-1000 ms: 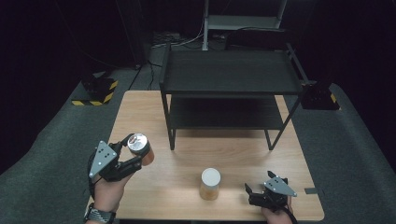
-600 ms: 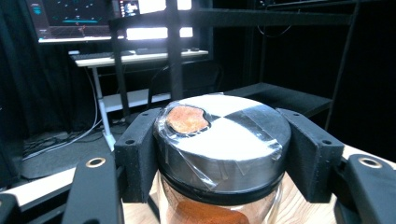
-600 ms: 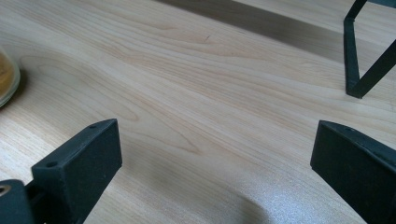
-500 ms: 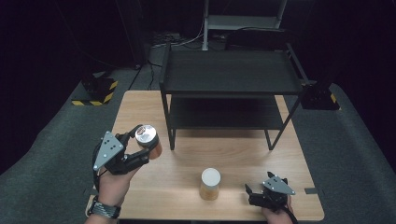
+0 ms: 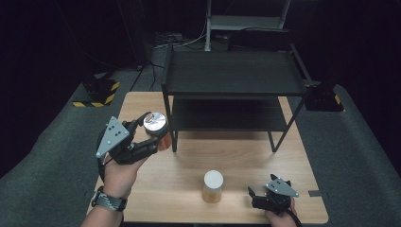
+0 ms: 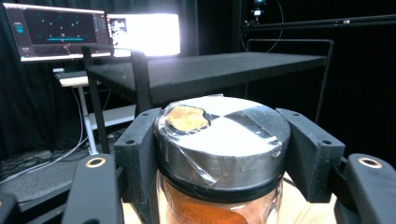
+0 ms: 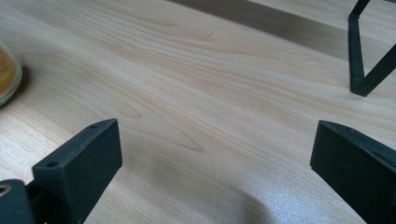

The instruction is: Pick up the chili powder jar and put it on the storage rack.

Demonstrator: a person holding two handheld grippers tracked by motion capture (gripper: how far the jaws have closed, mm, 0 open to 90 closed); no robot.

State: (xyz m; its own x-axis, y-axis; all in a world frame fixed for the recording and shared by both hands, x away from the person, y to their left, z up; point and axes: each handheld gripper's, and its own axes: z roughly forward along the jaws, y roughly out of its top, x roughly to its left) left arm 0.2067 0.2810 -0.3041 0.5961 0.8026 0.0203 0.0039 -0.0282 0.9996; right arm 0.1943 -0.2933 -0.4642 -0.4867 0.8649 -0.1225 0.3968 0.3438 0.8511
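Observation:
My left gripper [image 5: 150, 130] is shut on a glass jar [image 5: 156, 129] with a silver lid and orange-brown contents, held in the air left of the black shelf rack [image 5: 231, 78]. In the left gripper view the jar [image 6: 219, 154] sits clamped between both black pads [image 6: 137, 154], its taped lid level with the rack's upper shelf [image 6: 210, 70]. A second jar [image 5: 212, 186] with a white lid stands on the wooden table [image 5: 236, 156] near the front. My right gripper [image 5: 255, 197] rests low at the table's front right, open, with bare wood between its jaws [image 7: 210, 154].
The two-tier rack stands at the back of the table; one of its legs [image 7: 357, 51] shows in the right gripper view. The white-lidded jar's edge [image 7: 8, 70] is at that view's left. Monitors [image 6: 56, 30] glow behind the rack. Grey padding surrounds the table.
My left hand has lifted the silver-lidded jar up and toward the rack's left post. The right gripper and the white-lidded jar have stayed put.

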